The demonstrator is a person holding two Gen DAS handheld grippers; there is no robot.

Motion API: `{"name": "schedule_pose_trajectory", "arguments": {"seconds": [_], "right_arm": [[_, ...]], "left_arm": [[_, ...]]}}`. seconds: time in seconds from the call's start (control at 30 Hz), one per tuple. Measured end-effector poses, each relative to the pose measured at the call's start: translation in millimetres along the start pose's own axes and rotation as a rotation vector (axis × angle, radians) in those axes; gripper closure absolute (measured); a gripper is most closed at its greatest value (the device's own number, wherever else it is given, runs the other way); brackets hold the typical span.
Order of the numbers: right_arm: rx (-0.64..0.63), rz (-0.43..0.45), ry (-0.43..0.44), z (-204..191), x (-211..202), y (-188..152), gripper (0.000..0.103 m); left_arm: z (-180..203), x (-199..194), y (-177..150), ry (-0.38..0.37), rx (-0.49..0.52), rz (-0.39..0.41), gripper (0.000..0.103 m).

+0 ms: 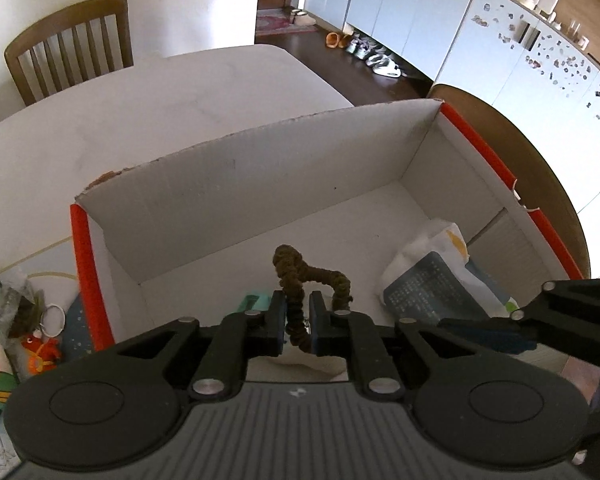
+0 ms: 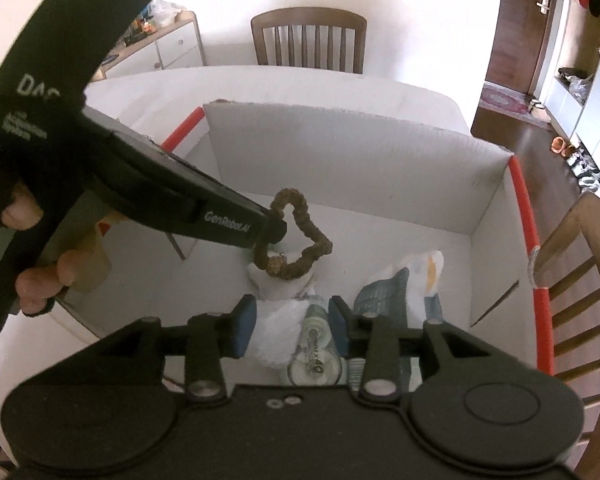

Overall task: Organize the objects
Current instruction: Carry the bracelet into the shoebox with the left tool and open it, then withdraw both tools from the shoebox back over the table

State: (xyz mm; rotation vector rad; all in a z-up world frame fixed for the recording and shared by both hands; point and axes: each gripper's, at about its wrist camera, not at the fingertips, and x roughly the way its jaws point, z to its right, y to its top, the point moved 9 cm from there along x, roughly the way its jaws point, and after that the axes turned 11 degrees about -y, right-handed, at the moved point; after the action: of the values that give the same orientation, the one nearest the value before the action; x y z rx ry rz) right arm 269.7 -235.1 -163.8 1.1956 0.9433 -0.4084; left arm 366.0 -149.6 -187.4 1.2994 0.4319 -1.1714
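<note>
From the left wrist, the left hand-held gripper (image 1: 298, 316) pinches a brown scrunchie (image 1: 300, 276) between its pads, held above the inside of the white cardboard box (image 1: 284, 168) with red rims. The box stands on the white desk (image 1: 140, 108). A white packet (image 1: 432, 276) lies by the box's right wall. A small orange toy (image 1: 40, 354) sits outside the box's left wall.

From the right wrist, the right hand-held gripper (image 2: 292, 324) is spread apart over a correction tape roller (image 2: 314, 356) and a white cloth (image 2: 276, 344) in the box's near part, touching neither. The scrunchie (image 2: 300, 240) hangs over the box's middle.
</note>
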Motion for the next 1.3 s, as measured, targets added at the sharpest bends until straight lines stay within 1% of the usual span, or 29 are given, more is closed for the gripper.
{"name": "schedule_pose_trajectory", "arguments": {"seconds": [0.1,0.13,0.23,0.47,0.63,0.77,0.9,1.17,1.3], "right_arm": [[0.008,0.015,0.005,4,-5,1,0.064],[0.009,0.026,0.004,5,-7,2,0.064],[0.011,0.055,-0.004,7,-15,3,0.064],[0.039,0.093,-0.007,16,-35,5,0.063],[0.065,0.128,-0.021,21,-45,10,0.061],[0.075,0.153,-0.008,18,-57,12,0.06],[0.092,0.18,0.007,16,-66,17,0.052],[0.101,0.237,0.02,3,-85,27,0.046],[0.095,0.264,0.029,-9,-96,32,0.04]], "left_arm": [[0,-3,1,-0.008,-0.008,0.008,0.083],[0,-4,0,-0.01,-0.012,0.008,0.082],[1,-7,-2,-0.035,-0.033,0.01,0.082],[7,-29,-2,-0.06,-0.028,0.074,0.082],[12,-49,-3,-0.06,-0.033,0.118,0.082],[14,-65,-5,-0.059,-0.048,0.152,0.082],[17,-82,-9,-0.048,-0.041,0.191,0.082],[19,-124,-20,-0.014,-0.023,0.277,0.082],[16,-141,-28,-0.009,-0.017,0.304,0.082]]}}
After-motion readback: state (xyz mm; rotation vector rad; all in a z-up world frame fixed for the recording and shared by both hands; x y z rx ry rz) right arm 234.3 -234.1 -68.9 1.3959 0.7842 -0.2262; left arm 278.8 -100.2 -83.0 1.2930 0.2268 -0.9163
